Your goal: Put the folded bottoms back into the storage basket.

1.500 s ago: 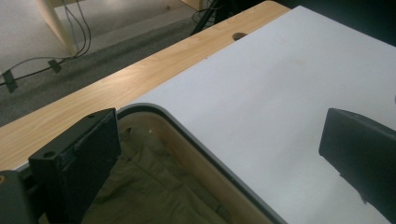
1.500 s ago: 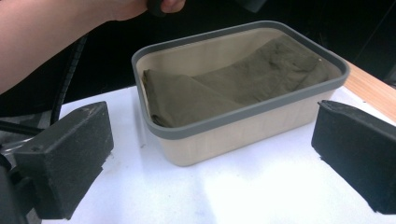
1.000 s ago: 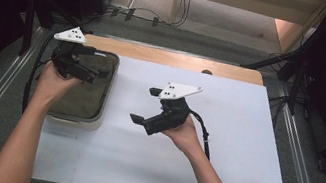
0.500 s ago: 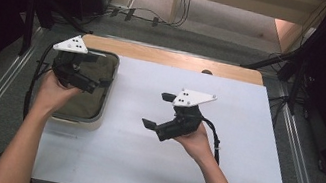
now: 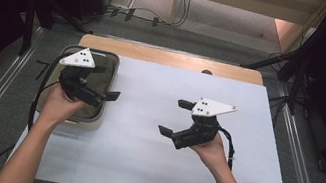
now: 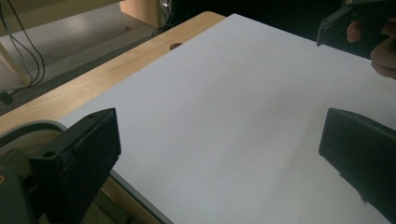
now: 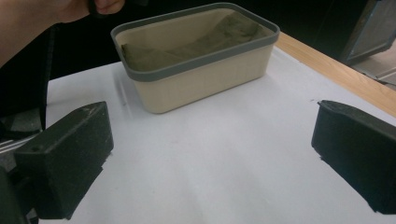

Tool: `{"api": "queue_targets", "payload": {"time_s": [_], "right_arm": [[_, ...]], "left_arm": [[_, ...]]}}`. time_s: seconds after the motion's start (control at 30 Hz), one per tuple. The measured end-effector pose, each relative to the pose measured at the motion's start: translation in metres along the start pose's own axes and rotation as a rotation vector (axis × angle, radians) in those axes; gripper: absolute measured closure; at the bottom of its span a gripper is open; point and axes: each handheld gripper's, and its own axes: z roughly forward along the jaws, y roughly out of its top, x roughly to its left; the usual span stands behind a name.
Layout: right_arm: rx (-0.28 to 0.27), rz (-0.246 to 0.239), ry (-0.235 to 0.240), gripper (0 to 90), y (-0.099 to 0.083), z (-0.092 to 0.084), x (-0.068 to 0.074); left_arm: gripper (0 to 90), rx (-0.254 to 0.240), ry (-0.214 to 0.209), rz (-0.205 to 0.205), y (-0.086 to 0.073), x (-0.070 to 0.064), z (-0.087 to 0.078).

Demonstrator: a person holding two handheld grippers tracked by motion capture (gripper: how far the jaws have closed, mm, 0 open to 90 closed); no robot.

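Tub [image 5: 76,116] — one, beige with a grey rim, no readable writing — sits at the white mat's [image 5: 147,170] left edge in the high view, the left gripper [image 5: 105,82] above it, the right gripper [image 5: 174,118] well right; both empty, jaws wide. Left gripper view: bare mat, wooden table [image 6: 116,63] edge behind. Right gripper view: olive cloth [image 7: 210,37] inside the tub.

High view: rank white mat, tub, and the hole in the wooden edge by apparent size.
1. White mat, by far the largest.
2. Tub, partly hidden by the left tongs, yet plainly mid-sized.
3. Hole, a small dark spot.
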Motion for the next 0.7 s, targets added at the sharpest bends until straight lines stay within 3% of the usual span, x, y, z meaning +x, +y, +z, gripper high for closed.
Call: {"api": "queue_targets", "payload": {"time_s": [0.33,0.7], "right_arm": [[-0.002,0.024,-0.025,0.0,-0.015,-0.023,-0.005],[-0.010,0.039,-0.043,0.0,-0.026,-0.042,-0.006]], "left_arm": [[0.0,-0.002,-0.025,0.016,-0.002,-0.022,0.007],[0.0,0.013,-0.055,0.023,-0.007,-0.036,0.019]]}}
